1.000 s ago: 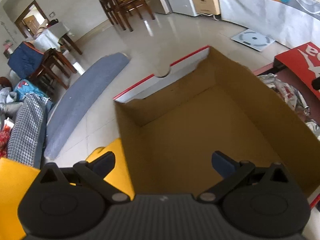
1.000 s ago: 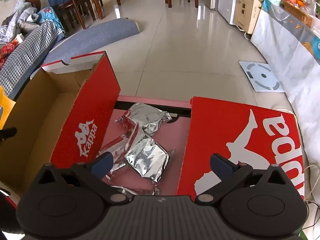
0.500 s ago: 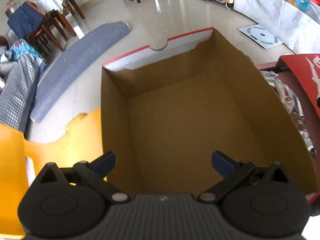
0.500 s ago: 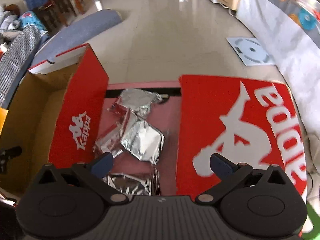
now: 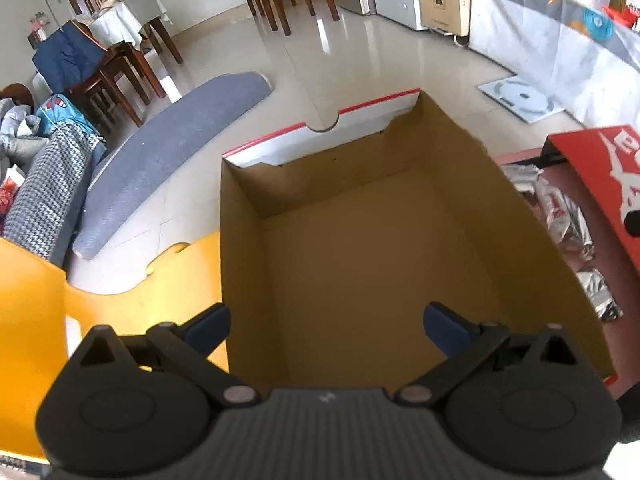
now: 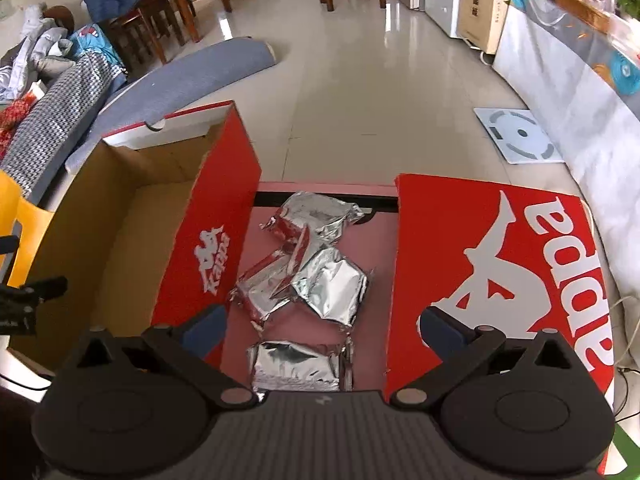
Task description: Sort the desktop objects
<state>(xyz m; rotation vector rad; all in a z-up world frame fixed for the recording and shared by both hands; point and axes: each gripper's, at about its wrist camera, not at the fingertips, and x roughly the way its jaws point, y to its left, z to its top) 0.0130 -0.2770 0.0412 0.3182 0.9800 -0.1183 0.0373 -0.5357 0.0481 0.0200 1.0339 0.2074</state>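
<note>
Here, both grippers hover spread wide, holding nothing.
The left gripper [image 5: 326, 320] hangs over the shoebox [image 5: 360, 248]; silver foil packets [image 6: 316, 280] lie just ahead of the right gripper [image 6: 320, 322], seemingly four, between shoebox and red lid [image 6: 500, 264].

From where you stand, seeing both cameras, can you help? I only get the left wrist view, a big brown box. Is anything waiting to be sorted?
Observer: Yes. The right wrist view shows silver foil packets lying on a pink surface beside that open box.
Operator: What is on their other side?
Observer: A red lid with a large white logo, lying flat.
Operator: Is the other gripper holding one?
Observer: No. The right gripper is open above the nearest packet, gripping nothing.
</note>
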